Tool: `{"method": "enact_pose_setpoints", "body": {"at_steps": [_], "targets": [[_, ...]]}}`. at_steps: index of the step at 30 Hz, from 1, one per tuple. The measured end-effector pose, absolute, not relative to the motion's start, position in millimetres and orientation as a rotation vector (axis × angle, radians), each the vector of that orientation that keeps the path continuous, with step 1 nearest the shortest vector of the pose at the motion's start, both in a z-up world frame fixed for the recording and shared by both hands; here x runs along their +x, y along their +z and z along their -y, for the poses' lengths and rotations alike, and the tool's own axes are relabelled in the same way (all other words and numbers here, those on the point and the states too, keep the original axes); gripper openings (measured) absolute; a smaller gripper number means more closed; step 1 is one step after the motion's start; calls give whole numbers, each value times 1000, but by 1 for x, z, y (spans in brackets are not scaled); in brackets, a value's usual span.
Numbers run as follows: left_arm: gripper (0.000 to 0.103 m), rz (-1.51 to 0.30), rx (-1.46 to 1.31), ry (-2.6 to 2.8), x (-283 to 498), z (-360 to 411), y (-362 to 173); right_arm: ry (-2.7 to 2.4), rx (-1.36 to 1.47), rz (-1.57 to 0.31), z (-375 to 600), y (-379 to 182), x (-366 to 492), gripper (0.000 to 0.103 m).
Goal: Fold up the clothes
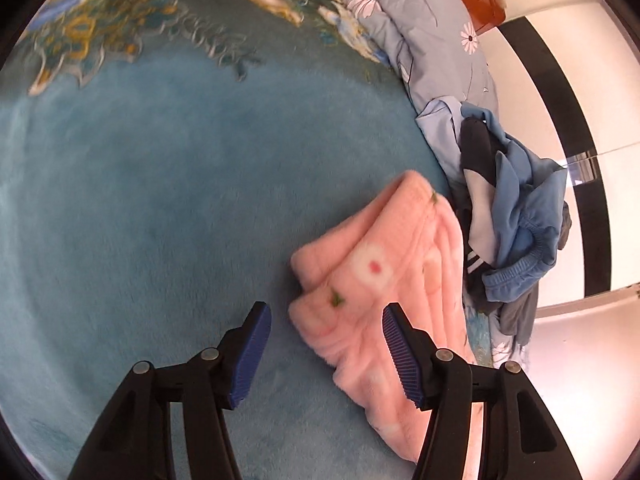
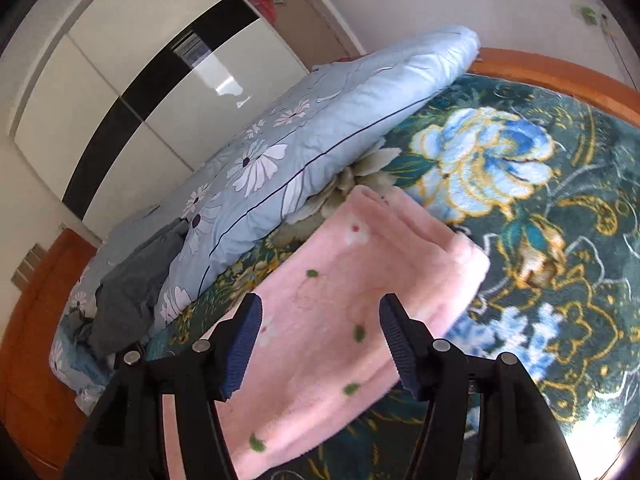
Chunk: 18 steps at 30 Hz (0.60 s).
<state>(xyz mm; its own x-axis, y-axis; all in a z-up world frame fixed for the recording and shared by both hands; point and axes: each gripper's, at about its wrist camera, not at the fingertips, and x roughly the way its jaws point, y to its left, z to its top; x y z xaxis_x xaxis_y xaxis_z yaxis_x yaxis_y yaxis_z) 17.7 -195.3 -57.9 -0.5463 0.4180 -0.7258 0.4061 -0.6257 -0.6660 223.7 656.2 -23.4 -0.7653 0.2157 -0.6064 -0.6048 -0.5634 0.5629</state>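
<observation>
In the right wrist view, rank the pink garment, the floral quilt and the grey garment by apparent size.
1. floral quilt and pink garment: too alike to rank, and the pink one lies nearer the camera.
2. grey garment: smallest, partly hidden.

1. Left gripper: two black plastic fingers, angular and wedge-shaped, widening toward the camera.
2. Each left finger ends in a dark blue pad with fine ribbing across its inner face.
3. Round silver screws sit on the left gripper's black links, two on each side.
4. Triangular cut-outs show in the left gripper's outer arms.
5. Right gripper: same build, black fingers with silver screws, two on each side.
6. Its pads are also dark blue and ribbed.
</observation>
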Motion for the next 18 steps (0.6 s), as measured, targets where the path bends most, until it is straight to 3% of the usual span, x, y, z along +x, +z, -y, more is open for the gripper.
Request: {"method": "enact_pose_setpoints", "body": {"at_steps": [7, 18], "targets": [[64, 1326, -1478, 2341, 3, 167, -70, 2131, -561, -1455, -681, -80, 270, 63], [64, 1415, -1316, 2377, -8, 172, -79, 2095, -438, -1485, -709, -93, 233, 62]]}}
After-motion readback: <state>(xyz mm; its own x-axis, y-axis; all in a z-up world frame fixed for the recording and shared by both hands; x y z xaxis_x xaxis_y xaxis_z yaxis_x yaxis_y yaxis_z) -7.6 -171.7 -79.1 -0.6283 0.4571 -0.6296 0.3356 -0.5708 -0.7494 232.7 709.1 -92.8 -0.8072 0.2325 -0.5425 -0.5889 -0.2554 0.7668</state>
